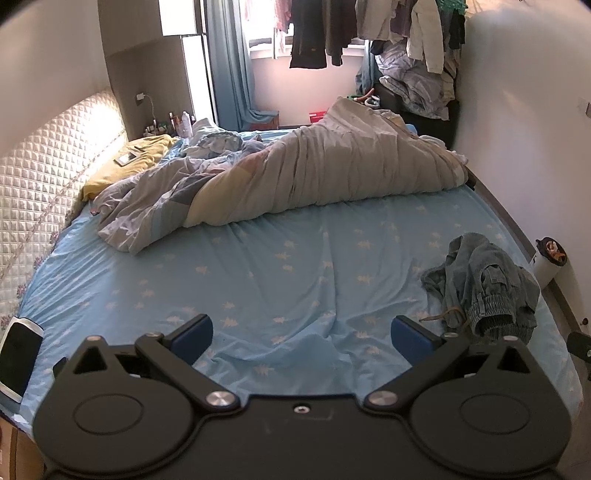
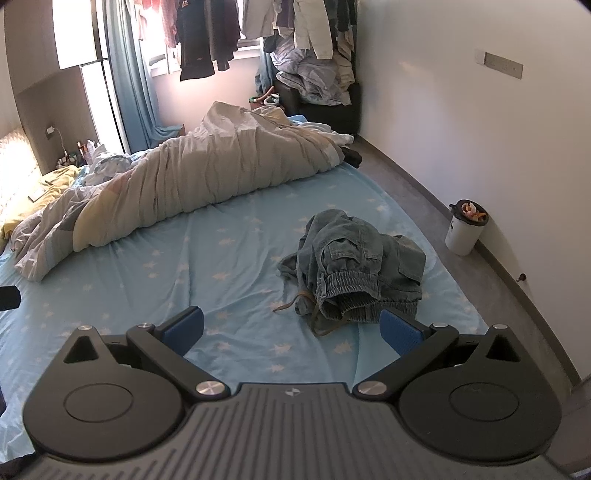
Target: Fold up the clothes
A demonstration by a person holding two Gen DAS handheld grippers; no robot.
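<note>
A crumpled pair of grey-green denim trousers (image 2: pixel 351 266) with an elastic waistband and a brown drawstring lies on the light blue starred bedsheet (image 2: pixel 221 266). In the left wrist view the trousers (image 1: pixel 484 284) lie to the right, near the bed's right edge. My left gripper (image 1: pixel 301 334) hovers open over bare bedsheet (image 1: pixel 277 280), left of the trousers, with nothing between its blue pads. My right gripper (image 2: pixel 291 328) is open too, just short of the trousers, its right pad (image 2: pixel 400 332) near the waistband.
A rumpled grey duvet (image 1: pixel 314 173) stretches across the far half of the bed. A yellow pillow (image 1: pixel 125 162) and quilted headboard (image 1: pixel 51 173) are at the left. A white bin (image 2: pixel 463 229) stands on the floor by the right wall. Clothes hang at the window (image 2: pixel 207 33).
</note>
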